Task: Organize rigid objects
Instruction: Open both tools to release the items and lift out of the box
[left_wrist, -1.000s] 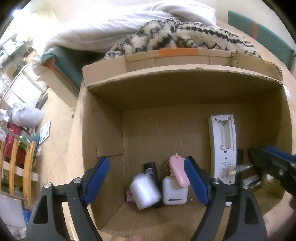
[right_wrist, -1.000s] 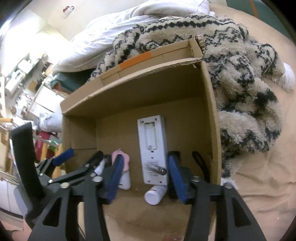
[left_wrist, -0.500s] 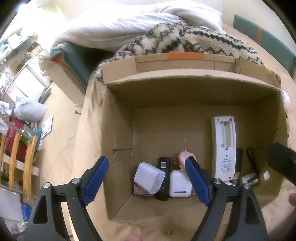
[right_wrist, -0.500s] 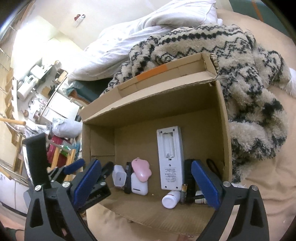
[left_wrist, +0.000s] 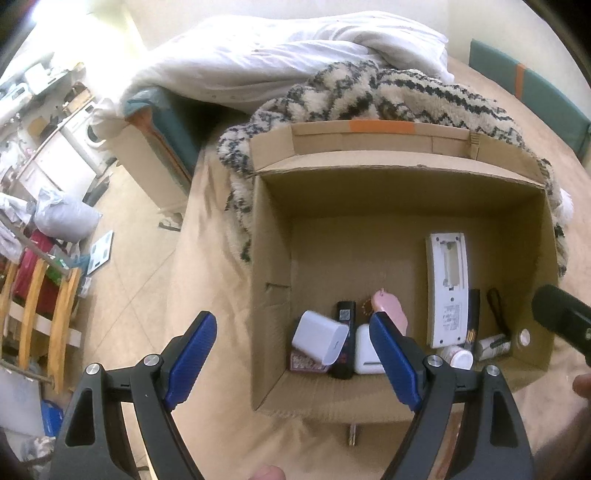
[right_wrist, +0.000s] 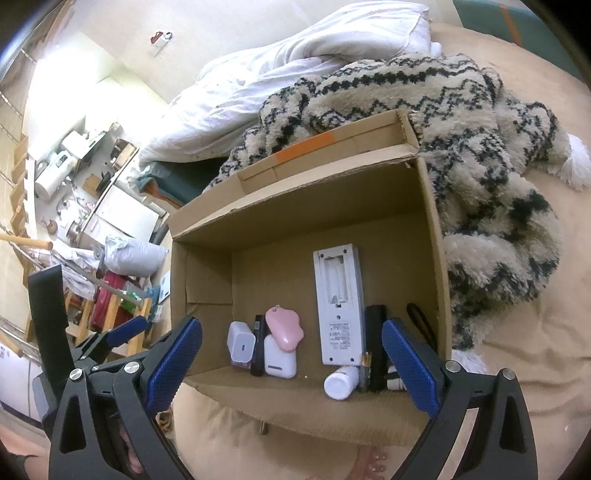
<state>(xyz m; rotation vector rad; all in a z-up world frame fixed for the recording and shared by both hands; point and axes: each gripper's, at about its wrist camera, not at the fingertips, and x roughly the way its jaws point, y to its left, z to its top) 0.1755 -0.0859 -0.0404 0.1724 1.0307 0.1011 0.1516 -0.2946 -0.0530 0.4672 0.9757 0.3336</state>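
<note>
Left wrist view: left hand-held gripper (left_wrist: 291, 354) is wide apart w/ nothing in it. A sec ago it was low over the box, now it is up and back.
Right wrist view: right hand-held gripper (right_wrist: 291, 365) let go too. A sec ago its blue pads sat close by the remote's low end w/ a small metal bit there. Now they are spread all the way, nothing between.
Box: cardboard box (left_wrist: 402, 184) sits on the bed, open on top. More of it shows now in both views.
White cube: charger (left_wrist: 320, 341) was blurry and tipping a sec ago. Now it lies still at 7 o'clock in the box, leaning on the black stick (left_wrist: 345, 321).
Next to it: white case (right_wrist: 280, 356) w/ pink thing (right_wrist: 284, 328) on top, touching.
Remote: white remote (right_wrist: 338, 306) lies flat, back side up, battery slot bare, at 3 o'clock in the box.
Small stuff: white bottle (right_wrist: 341, 382) at the remote's low end, at 5 o'clock. Black bar (right_wrist: 376, 343) just beside the remote. A little brass-tipped bit (right_wrist: 364, 365) lies between bottle and bar.
Blanket: fuzzy zigzag blanket (right_wrist: 480, 147) behind the box at 12 to 2 o'clock. White duvet (left_wrist: 288, 59) past that.
What it means: prob both drops are done, things are in the box. Both hand-held grippers look free to go get more, or stop if no more is left.
Can't tell: if any more things wait outside the box.
</note>
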